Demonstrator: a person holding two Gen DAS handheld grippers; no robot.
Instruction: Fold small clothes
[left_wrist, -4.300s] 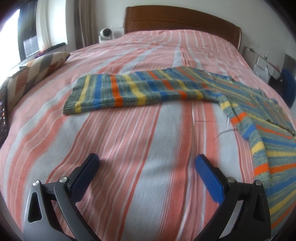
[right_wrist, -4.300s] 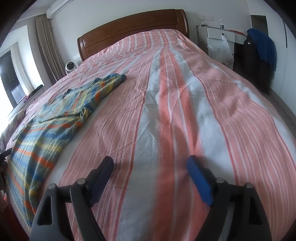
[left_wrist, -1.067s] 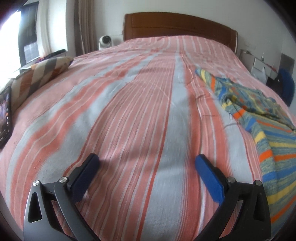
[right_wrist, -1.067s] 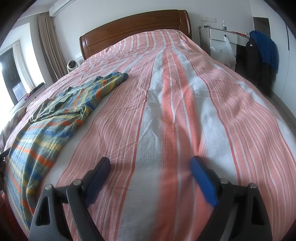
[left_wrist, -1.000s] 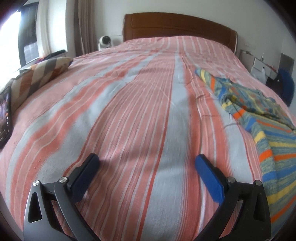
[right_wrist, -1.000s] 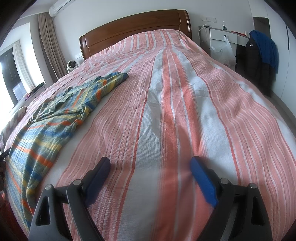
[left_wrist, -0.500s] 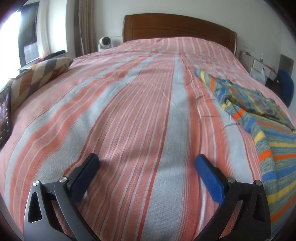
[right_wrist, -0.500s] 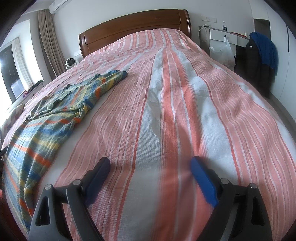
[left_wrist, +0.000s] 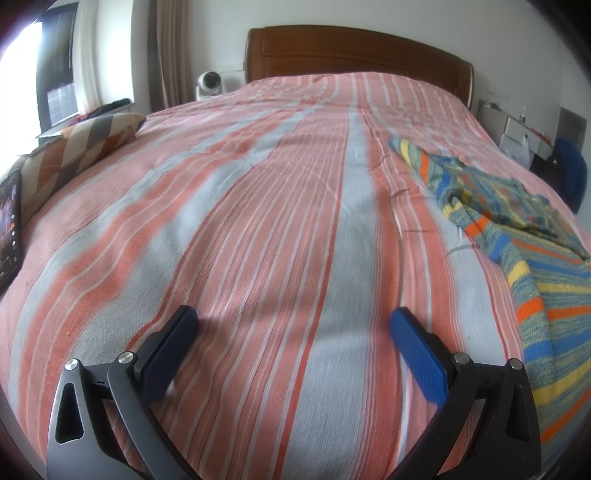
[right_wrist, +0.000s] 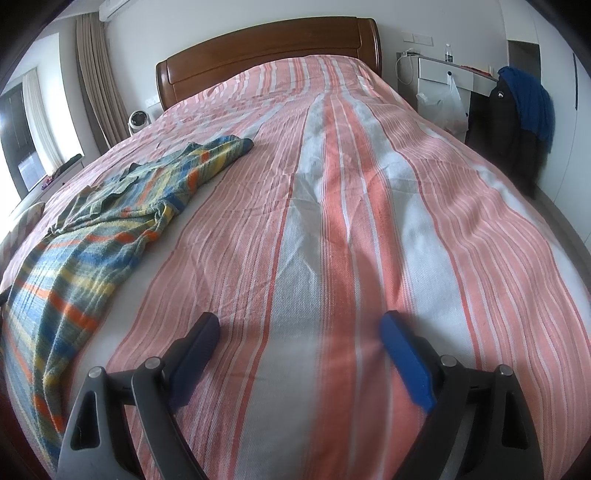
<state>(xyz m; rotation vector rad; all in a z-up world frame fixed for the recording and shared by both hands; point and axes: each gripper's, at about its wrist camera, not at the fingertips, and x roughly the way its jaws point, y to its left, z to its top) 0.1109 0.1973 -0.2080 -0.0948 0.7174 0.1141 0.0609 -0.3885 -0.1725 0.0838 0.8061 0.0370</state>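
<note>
A small knitted sweater with blue, yellow, orange and grey stripes lies on the striped bed. In the left wrist view it is at the right edge, with one sleeve folded in over the body. In the right wrist view the sweater lies at the left, its other sleeve stretched out toward the headboard. My left gripper is open and empty above bare bedspread, left of the sweater. My right gripper is open and empty above bare bedspread, right of the sweater.
The bedspread has pink, orange and grey stripes. A wooden headboard stands at the far end. A striped pillow and a dark tablet lie at the left. A chair with dark clothes stands at the right.
The sleeve that lay stretched out to the left 4.3 s ago now lies folded over the sweater's body. In the last second both views have shifted only slightly; both grippers stay open.
</note>
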